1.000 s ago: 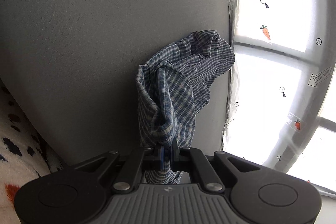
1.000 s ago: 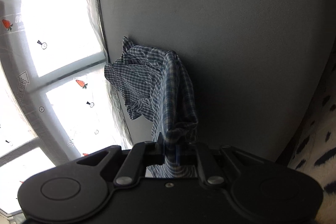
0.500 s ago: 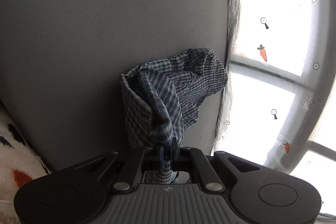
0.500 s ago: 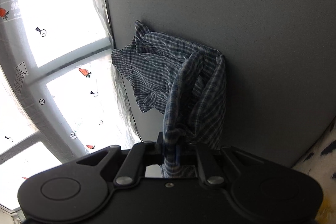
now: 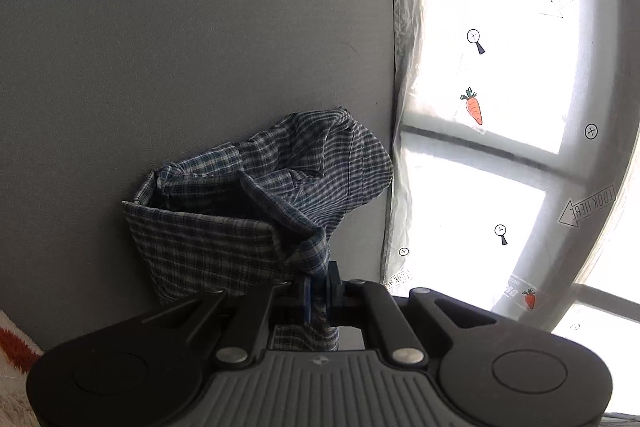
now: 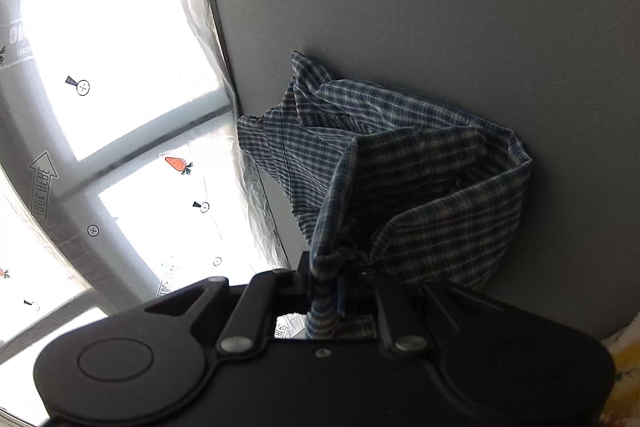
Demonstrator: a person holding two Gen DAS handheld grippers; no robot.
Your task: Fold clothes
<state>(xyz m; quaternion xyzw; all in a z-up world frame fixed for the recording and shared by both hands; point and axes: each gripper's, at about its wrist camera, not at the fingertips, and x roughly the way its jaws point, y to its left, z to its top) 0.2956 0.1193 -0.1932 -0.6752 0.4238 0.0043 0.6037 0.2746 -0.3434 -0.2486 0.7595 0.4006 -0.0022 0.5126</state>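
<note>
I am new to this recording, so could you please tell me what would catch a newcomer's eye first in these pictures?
First, the blue checked shirt, bunched up on the grey surface, low and central in both views. Each gripper pinches a gathered fold of it: the left gripper and the right gripper. Beside it glares a bright window film with carrot stickers.

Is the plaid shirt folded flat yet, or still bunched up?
Bunched up: the plaid shirt sits crumpled on the grey surface, pinched in both the left claw and right claw.
</note>
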